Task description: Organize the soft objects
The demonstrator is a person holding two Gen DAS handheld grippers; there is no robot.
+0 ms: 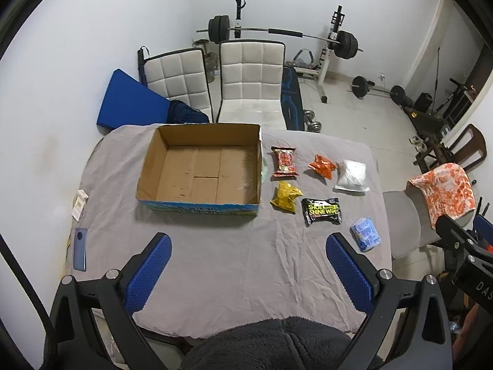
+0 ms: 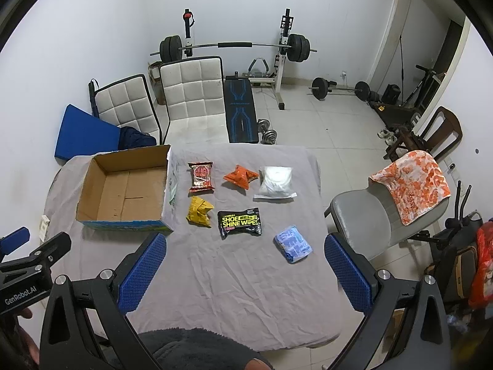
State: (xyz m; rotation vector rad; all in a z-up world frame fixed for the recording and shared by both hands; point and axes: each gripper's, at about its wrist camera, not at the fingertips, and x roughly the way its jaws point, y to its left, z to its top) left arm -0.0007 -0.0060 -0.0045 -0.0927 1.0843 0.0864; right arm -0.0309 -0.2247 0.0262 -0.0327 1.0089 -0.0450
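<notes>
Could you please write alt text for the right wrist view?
Six soft packets lie on a grey-clothed table right of an empty cardboard box. The open right tool hovers above the near edge, holding nothing.

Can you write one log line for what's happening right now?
stage: start | left gripper: open, empty | right gripper: open, empty | cardboard box: empty | six packets: on table

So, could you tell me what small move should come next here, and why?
Probably lower the right gripper toward the blue packet, the soft item nearest it. Both grippers are open and hold nothing, the cardboard box is empty, and all six packets lie on the cloth beside it.
</notes>
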